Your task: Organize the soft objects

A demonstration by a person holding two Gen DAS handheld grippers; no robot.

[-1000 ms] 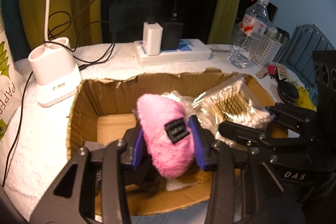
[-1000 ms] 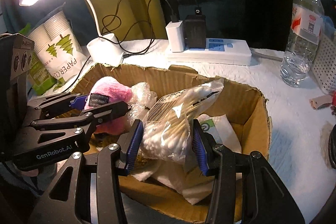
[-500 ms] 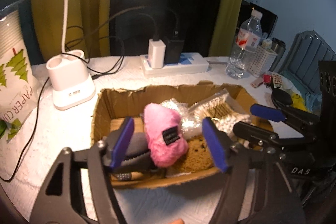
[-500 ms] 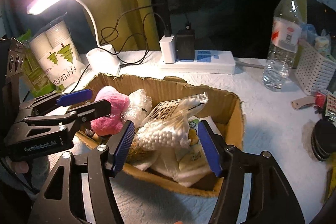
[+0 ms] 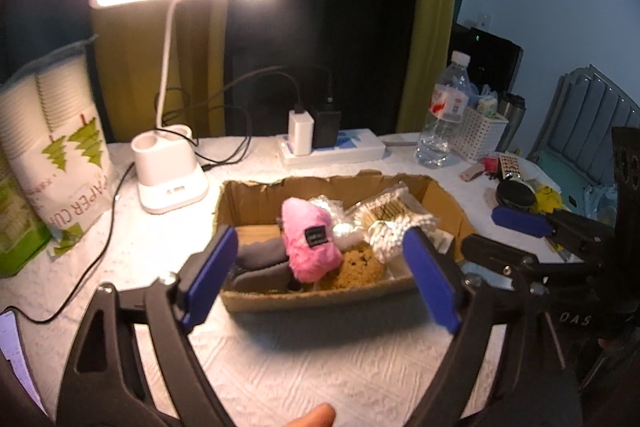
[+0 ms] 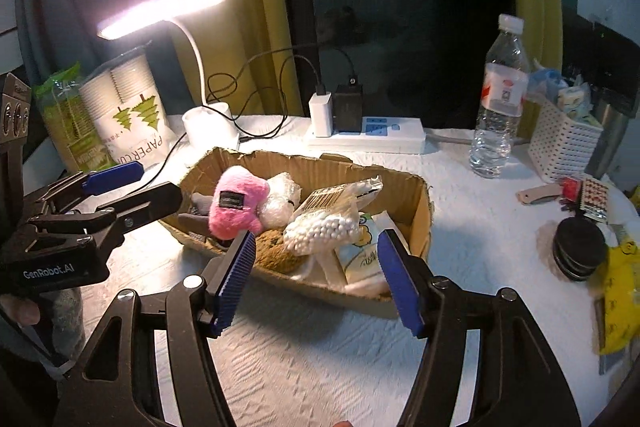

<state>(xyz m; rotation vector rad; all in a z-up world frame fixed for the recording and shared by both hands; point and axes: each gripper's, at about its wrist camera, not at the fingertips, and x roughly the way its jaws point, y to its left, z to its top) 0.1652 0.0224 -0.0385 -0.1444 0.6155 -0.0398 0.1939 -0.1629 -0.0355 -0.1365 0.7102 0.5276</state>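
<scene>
Surface [image 5: 320,367], white and textured, carries cardboard box [image 5: 320,297] at frame centre. Box holds the soft items together: pink plush [image 5: 310,247] upright mid-box, cotton swab bag [image 6: 324,223] leaning beside it, brown sponge [image 5: 356,269] in front. Left gripper [image 5: 320,281] and right gripper [image 6: 316,277]: fingers spread, holding nothing, short of the box's near wall. Desk lamp [image 5: 172,171] upper left, power strip [image 6: 368,137] and water bottle [image 6: 496,107] behind the box; none block access.

Cardboard box [image 5: 320,297] sat mid-tabletop [image 5: 320,367], plush toy [image 5: 310,243] inside left of the cotton-swab bag [image 5: 394,225]; desk lamp [image 5: 170,175] behind-left, power strip [image 5: 340,151] behind.
</scene>
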